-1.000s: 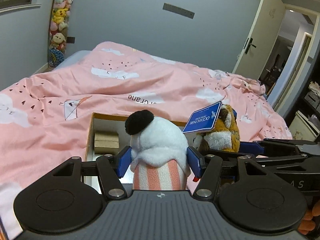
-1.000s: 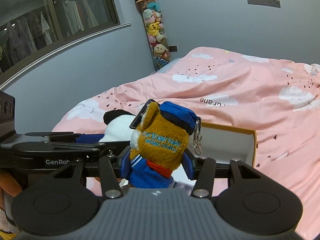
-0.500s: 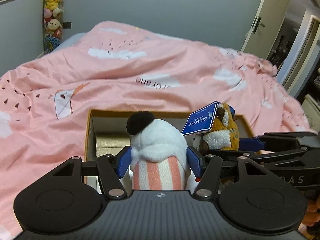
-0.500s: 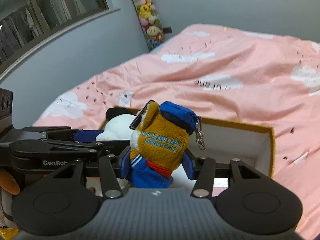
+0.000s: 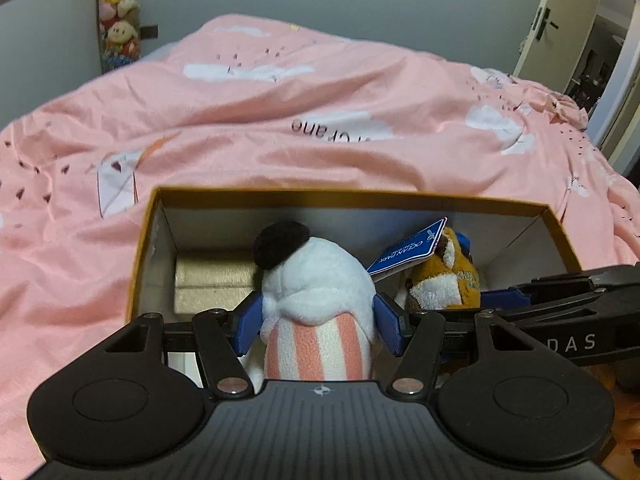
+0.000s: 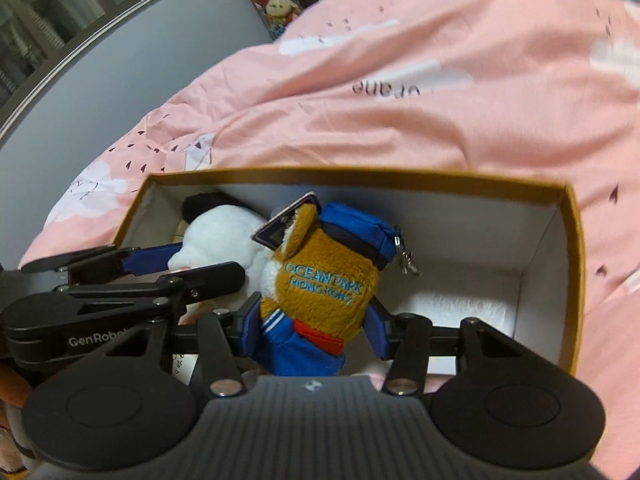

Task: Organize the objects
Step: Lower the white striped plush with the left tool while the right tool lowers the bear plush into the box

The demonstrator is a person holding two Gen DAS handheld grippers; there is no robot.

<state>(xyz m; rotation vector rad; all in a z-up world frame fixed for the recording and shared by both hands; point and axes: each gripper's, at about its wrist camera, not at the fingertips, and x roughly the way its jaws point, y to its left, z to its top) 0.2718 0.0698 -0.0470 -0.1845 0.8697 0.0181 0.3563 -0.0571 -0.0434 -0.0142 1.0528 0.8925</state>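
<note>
1. We find the left gripper (image 5: 318,330) clamped on a white plush toy with pink-striped body (image 5: 316,300), low inside the open orange-rimmed cardboard box (image 5: 352,196) ahead.
2. The right gripper (image 6: 314,326) clasps a brown plush toy in blue uniform (image 6: 324,280), likewise inside the box.
3. Placing step, we judge; releasing both comes next.

Bedroom; pink duvet (image 5: 320,92) on bed; plush toys (image 5: 118,12).

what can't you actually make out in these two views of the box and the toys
- Left wrist view: the lower body of the white plush is cut off behind the left gripper.
- Left wrist view: the small print on the blue tag is too small to read.
- Right wrist view: the white plush's face is hidden by the left gripper's fingers.
- Both views: the near floor of the box is covered by the gripper bodies.
- Right wrist view: the brown plush shows only its back.
</note>
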